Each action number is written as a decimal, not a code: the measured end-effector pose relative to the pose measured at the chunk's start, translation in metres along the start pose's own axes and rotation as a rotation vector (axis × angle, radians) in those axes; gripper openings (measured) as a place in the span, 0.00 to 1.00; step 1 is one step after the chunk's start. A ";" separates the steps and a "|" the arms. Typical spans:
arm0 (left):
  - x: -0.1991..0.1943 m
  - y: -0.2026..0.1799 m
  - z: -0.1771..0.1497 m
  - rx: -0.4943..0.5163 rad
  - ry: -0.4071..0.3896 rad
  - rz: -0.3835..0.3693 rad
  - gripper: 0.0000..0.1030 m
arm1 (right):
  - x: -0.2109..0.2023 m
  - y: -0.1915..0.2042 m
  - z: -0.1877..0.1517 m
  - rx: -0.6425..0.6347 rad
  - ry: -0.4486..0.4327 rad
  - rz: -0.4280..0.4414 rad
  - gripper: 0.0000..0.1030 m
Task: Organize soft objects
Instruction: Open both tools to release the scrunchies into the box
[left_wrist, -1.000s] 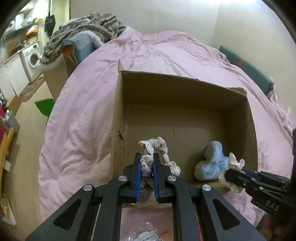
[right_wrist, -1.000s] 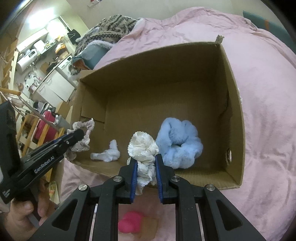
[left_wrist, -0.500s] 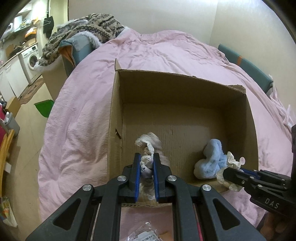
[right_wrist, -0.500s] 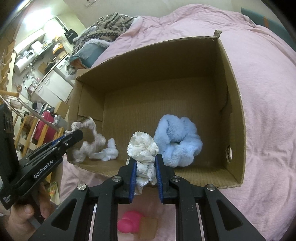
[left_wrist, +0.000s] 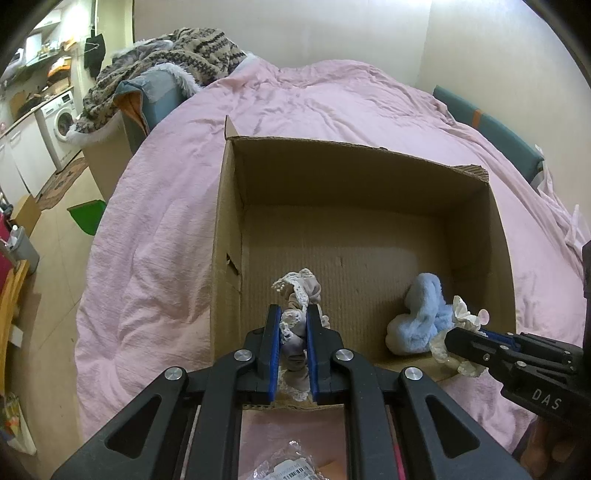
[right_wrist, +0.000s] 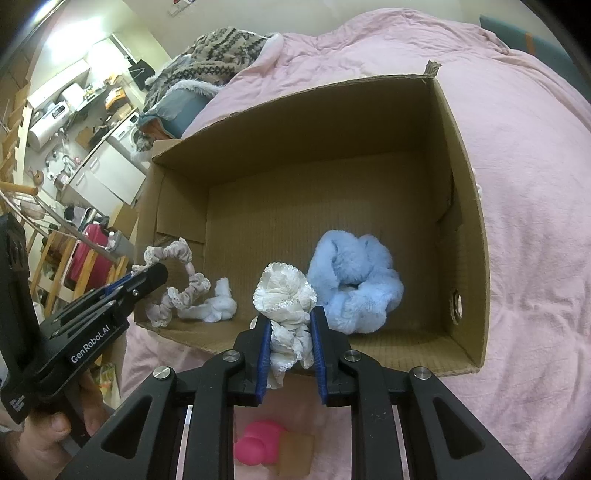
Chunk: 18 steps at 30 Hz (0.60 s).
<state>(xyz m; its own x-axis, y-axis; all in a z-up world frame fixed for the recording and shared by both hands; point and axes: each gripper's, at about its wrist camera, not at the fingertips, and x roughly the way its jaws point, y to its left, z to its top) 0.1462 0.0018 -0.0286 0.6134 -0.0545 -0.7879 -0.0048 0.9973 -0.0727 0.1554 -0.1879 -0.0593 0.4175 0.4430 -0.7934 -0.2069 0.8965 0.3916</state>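
Item 1, left gripper (left_wrist: 291, 325): jaws are pinching a mauve lace-trimmed scrunchie (left_wrist: 297, 314) over the near-left corner of the cardboard box (left_wrist: 227, 206). Against the frame a second ago, the scrunchie is hanging longer inside the box, its lower loop now trailing toward the box floor beside a small white scrunchie (right_wrist: 218, 304) that is lying there; the gripper has come a little closer to the near wall.

Item 2, right gripper (right_wrist: 290, 332): jaws are clamping a cream lace scrunchie (right_wrist: 286, 306) just above the near wall. Its hold is looking unchanged from a second ago, though the frilled top is now sitting slightly farther in over the rim.

Item 3, fluffy blue scrunchie (right_wrist: 354, 284): lying on the box floor at the near right, touching the cream one's right side, where it was lying before.

Item 4, box: sitting open on a pink duvet (left_wrist: 155, 236); position unchanged.

Item 5, pink rounded object (right_wrist: 258, 446): lying below the right gripper, outside the box.
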 end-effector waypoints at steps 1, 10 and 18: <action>0.000 -0.001 0.000 0.000 0.001 -0.002 0.11 | 0.000 0.000 0.001 0.003 -0.001 0.001 0.20; -0.003 -0.005 0.002 0.018 -0.012 -0.003 0.17 | -0.004 -0.005 0.001 0.021 -0.019 0.011 0.25; -0.011 -0.005 0.002 0.007 -0.046 -0.014 0.61 | -0.009 -0.006 0.003 0.041 -0.048 0.019 0.57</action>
<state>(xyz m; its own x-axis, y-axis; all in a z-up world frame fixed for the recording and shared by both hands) 0.1406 -0.0022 -0.0181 0.6489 -0.0661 -0.7580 0.0097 0.9969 -0.0786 0.1554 -0.1974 -0.0535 0.4562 0.4585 -0.7627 -0.1793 0.8868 0.4259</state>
